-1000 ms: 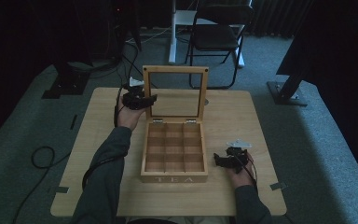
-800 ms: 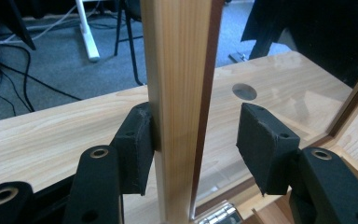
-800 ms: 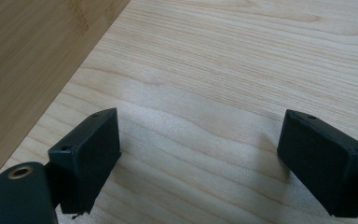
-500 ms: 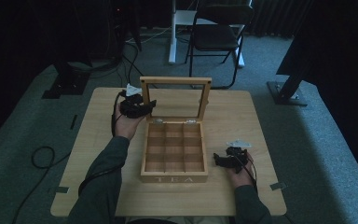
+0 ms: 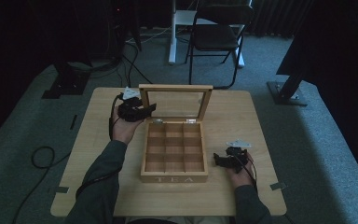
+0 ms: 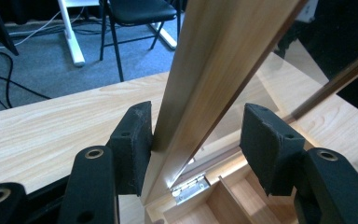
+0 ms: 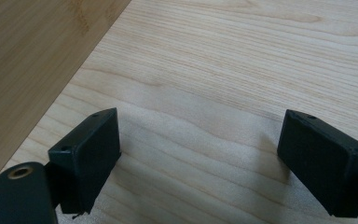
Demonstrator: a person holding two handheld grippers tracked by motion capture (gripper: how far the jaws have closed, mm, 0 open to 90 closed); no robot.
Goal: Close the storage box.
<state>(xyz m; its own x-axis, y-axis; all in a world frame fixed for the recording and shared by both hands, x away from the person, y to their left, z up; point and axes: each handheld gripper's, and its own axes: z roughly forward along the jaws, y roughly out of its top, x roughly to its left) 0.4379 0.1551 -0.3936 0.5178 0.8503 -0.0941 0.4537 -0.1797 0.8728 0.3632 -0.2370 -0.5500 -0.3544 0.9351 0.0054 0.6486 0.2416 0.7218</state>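
Lid [image 5: 175, 103] raised further, glass-paned wooden frame straddled by left tool [image 6: 196, 140]

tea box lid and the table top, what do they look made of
The hinged lid of the pale wooden tea box looks like light, smooth wood framing a clear pane, probably glass or acrylic: the table grain shows through it. The pale rectangular table top shows printed-looking wood grain with a matte finish, so it could be laminate or veneer.
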